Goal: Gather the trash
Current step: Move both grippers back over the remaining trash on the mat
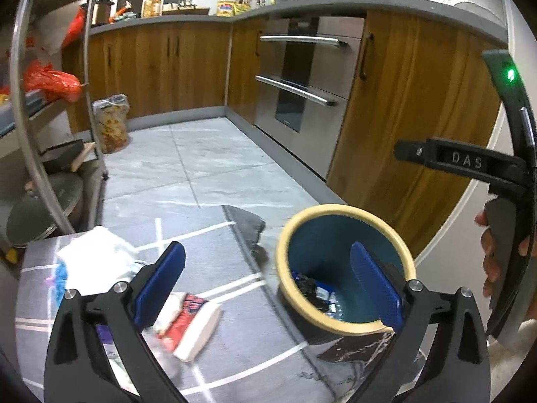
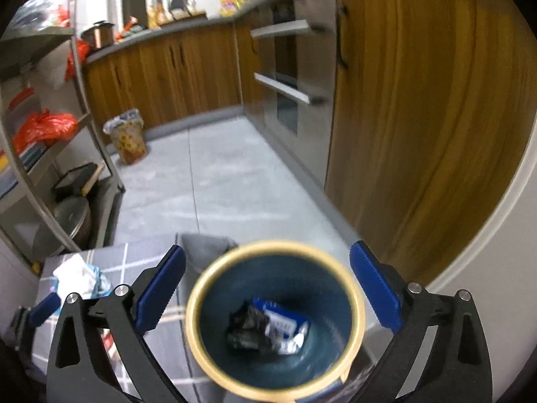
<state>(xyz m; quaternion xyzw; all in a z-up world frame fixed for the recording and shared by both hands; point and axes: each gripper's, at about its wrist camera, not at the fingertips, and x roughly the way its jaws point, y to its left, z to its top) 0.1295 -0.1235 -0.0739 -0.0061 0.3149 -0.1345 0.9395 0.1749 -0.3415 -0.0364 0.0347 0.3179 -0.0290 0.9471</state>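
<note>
A small bin (image 1: pixel 335 209), dark blue inside with a cream rim, stands on a grey checked cloth (image 1: pixel 235 352). At its bottom lie a blue-and-white packet (image 2: pixel 282 322) and a crumpled black wrapper (image 2: pixel 245 330). My right gripper (image 2: pixel 268 288) hangs open just above the bin's rim (image 2: pixel 275 245), nothing between its blue pads. My left gripper (image 1: pixel 268 285) is open and empty too, its right pad over the bin's mouth. Left of the bin on the cloth lie a red-and-white packet (image 1: pixel 191 322) and a crumpled white tissue (image 1: pixel 94 258), which also shows in the right wrist view (image 2: pixel 77 275).
A hand (image 1: pixel 493 262) holds the other tool's handle at the right edge. Wooden cabinets (image 1: pixel 402 100) and a steel oven (image 1: pixel 302 84) run along the right. A metal shelf rack (image 1: pixel 40 117) stands on the left, with a patterned floor bin (image 1: pixel 112 124) beyond it.
</note>
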